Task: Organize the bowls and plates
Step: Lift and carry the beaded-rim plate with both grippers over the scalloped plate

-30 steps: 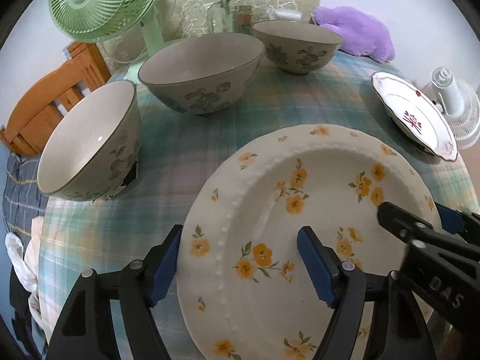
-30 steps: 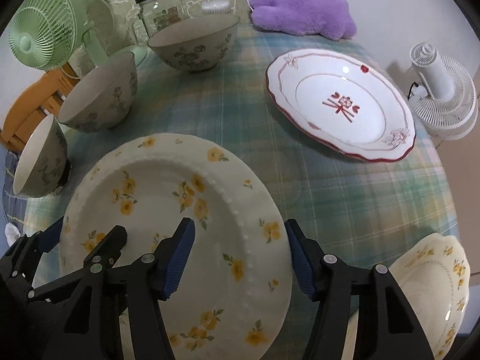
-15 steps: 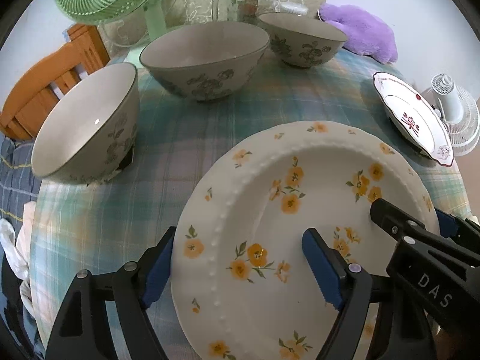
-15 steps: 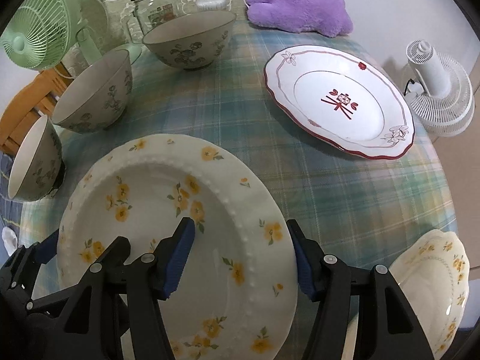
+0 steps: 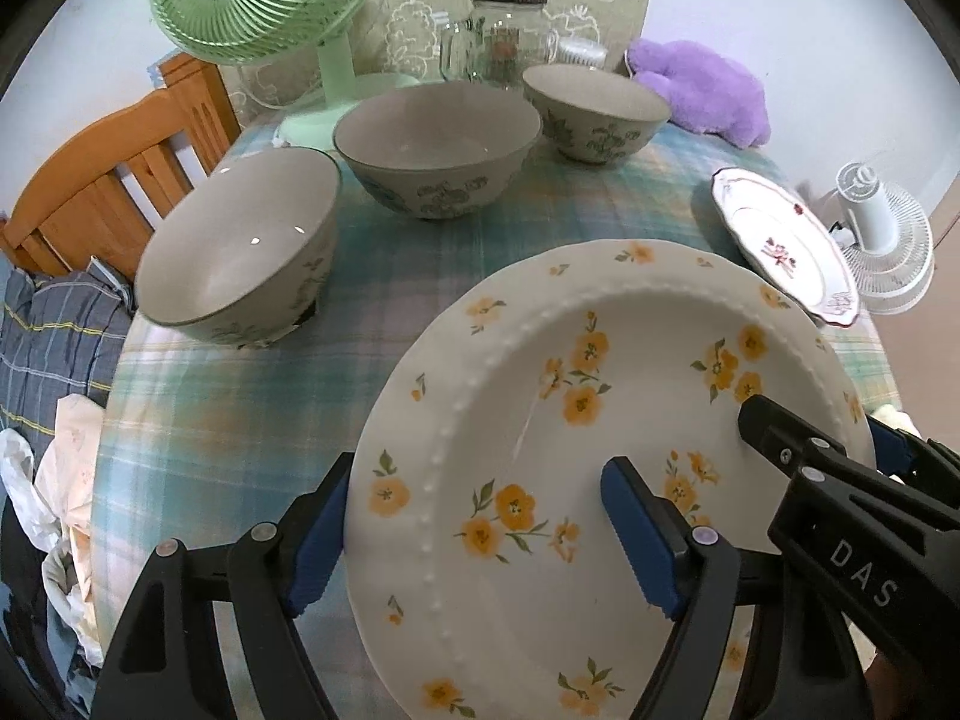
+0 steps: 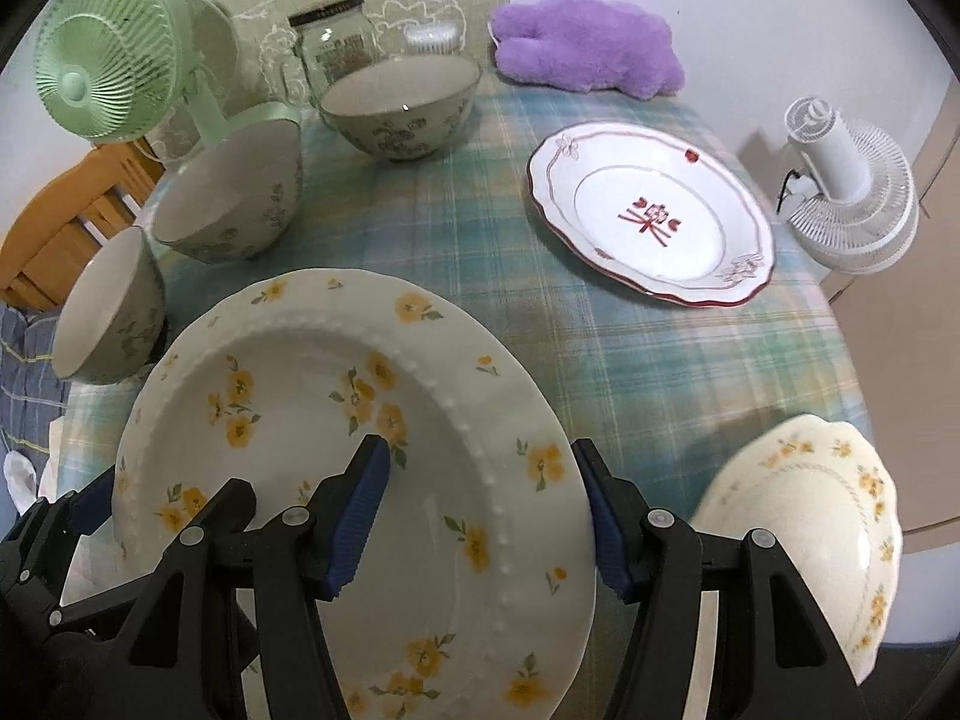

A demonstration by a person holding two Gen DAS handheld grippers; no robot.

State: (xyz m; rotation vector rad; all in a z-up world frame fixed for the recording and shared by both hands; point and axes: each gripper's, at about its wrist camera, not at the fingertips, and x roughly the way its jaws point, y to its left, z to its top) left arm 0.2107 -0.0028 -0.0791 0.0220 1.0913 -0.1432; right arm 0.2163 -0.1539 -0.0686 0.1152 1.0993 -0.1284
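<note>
Large white plate with yellow flowers [image 6: 336, 438] clamped at its right rim between the blue pads of the right gripper [image 6: 480, 516], one pad on top, one outside the edge. Left gripper [image 6: 90, 510] at the plate's left rim, grip not clear. Beyond, on the plaid tablecloth [image 6: 480, 228]: three grey floral bowls [image 6: 234, 198] in a row, a red-trimmed white plate [image 6: 654, 222], a small yellow-flowered dish [image 6: 816, 528] at lower right. Green fan [image 6: 108, 72], glass jar [image 6: 336, 54], purple plush [image 6: 588, 48], white fan [image 6: 852, 198] around the edge.
</note>
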